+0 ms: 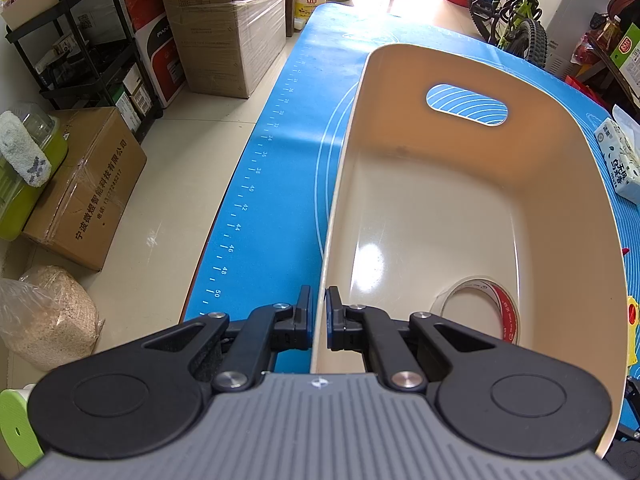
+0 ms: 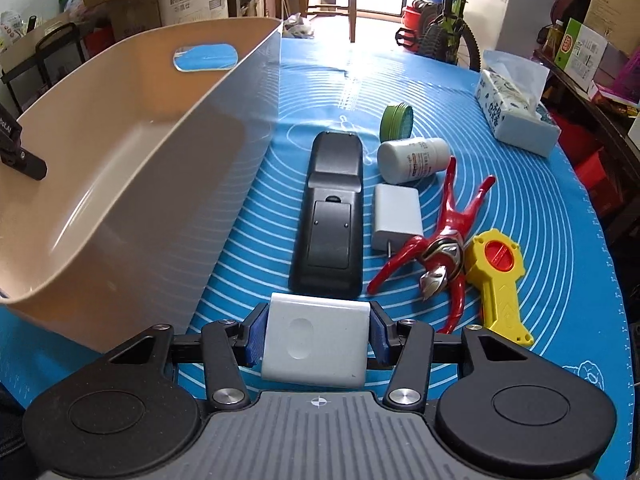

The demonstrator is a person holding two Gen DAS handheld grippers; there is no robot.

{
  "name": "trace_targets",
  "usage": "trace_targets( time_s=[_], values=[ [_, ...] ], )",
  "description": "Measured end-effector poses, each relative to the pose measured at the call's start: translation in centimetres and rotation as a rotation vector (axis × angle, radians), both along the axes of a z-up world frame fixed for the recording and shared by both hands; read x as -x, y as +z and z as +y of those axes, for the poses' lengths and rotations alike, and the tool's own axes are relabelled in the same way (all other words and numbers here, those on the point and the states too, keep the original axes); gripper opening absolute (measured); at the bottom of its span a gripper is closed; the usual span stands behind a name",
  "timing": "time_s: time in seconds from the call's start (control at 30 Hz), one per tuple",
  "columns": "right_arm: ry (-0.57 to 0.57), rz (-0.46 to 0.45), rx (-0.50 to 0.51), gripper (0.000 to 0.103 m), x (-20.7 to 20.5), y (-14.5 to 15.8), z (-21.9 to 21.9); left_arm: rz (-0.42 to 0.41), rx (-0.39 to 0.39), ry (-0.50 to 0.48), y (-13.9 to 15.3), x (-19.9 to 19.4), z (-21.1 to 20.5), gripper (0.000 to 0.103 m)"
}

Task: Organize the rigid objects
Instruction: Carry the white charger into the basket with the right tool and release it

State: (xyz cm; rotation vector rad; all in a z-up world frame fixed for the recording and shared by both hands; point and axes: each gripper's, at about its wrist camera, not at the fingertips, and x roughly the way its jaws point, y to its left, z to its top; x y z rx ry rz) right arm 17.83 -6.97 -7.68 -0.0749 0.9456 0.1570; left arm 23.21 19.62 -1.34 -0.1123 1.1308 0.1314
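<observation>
A beige plastic bin point(image 1: 532, 184) stands on the blue mat point(image 1: 280, 152). My left gripper point(image 1: 319, 316) is shut on the bin's near left wall. A roll of clear tape point(image 1: 480, 308) lies inside the bin. My right gripper point(image 2: 316, 336) is shut on a white flat box point(image 2: 316, 344), just above the mat and right of the bin point(image 2: 120, 168). On the mat point(image 2: 520, 240) ahead lie a black remote point(image 2: 330, 212), a white charger point(image 2: 396, 212), a white pill bottle point(image 2: 412, 160), a green tin point(image 2: 397, 120), a red figurine point(image 2: 440, 248) and a yellow toy point(image 2: 496, 276).
A tissue pack point(image 2: 516, 116) lies at the mat's far right, also in the left wrist view point(image 1: 618, 160). Cardboard boxes point(image 1: 224, 28), a black shelf point(image 1: 80, 52) and a bag point(image 1: 48, 316) stand on the floor to the left. A bicycle point(image 2: 444, 20) stands beyond the table.
</observation>
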Motion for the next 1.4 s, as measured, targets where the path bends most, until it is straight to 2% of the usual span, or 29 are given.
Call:
trace_targets(
  time_s=[0.17,0.47,0.8,1.03,1.2,1.4],
  values=[
    [-0.029,-0.063,-0.02,0.056,0.1,2.0,-0.5,0.0,0.0,0.0,0.0,0.0,0.0,0.008],
    [-0.045,-0.218,-0.069,0.056,-0.8,7.8,-1.1,0.001,0.0,0.0,0.0,0.0,0.0,0.008],
    [0.043,-0.33,-0.1,0.056,-4.1,11.9,3.0,0.0,0.0,0.0,0.0,0.0,0.0,0.008],
    [0.139,-0.31,-0.086,0.056,-6.0,11.5,7.7,0.002,0.002,0.0,-0.1,0.0,0.0,0.008],
    [0.199,-0.255,-0.058,0.056,-6.9,10.0,10.5,0.002,0.001,0.0,-0.1,0.0,0.0,0.008],
    [0.278,-0.173,0.026,0.056,-7.1,7.7,13.2,0.002,0.001,0.0,-0.1,0.0,0.0,0.008]
  ],
)
